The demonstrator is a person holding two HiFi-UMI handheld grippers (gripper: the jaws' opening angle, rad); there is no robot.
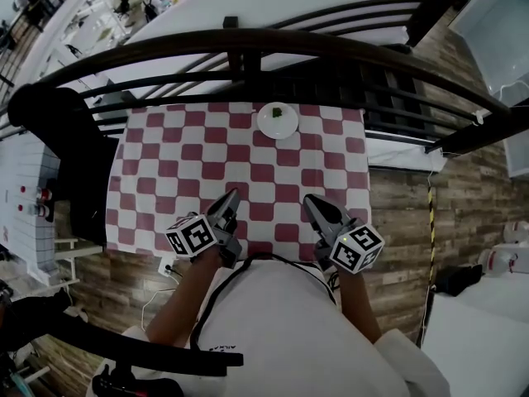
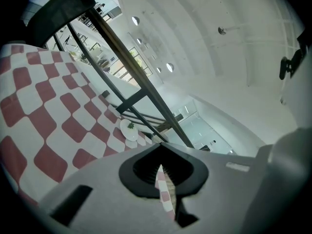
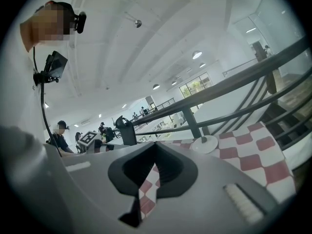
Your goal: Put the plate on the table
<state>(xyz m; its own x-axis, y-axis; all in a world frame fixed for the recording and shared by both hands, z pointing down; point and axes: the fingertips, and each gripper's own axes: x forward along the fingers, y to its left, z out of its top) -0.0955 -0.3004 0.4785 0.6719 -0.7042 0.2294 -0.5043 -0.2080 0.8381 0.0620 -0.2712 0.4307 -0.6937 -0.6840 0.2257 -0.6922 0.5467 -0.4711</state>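
Note:
A small white plate (image 1: 278,121) with a bit of green on it sits on the red-and-white checked table (image 1: 165,164), at the middle of its far edge. It also shows in the left gripper view as the plate (image 2: 129,129) and in the right gripper view as the plate (image 3: 204,143). My left gripper (image 1: 232,195) and right gripper (image 1: 308,200) hover side by side over the near edge of the table, well short of the plate. Both are shut with nothing between the jaws, as the left gripper (image 2: 159,154) and right gripper (image 3: 156,151) show in their own views.
A dark curved metal railing (image 1: 273,44) runs just behind the table's far edge, close to the plate. A black object (image 1: 62,139) stands at the table's left side. Wooden floor (image 1: 405,222) lies to the right. People stand far off in the right gripper view.

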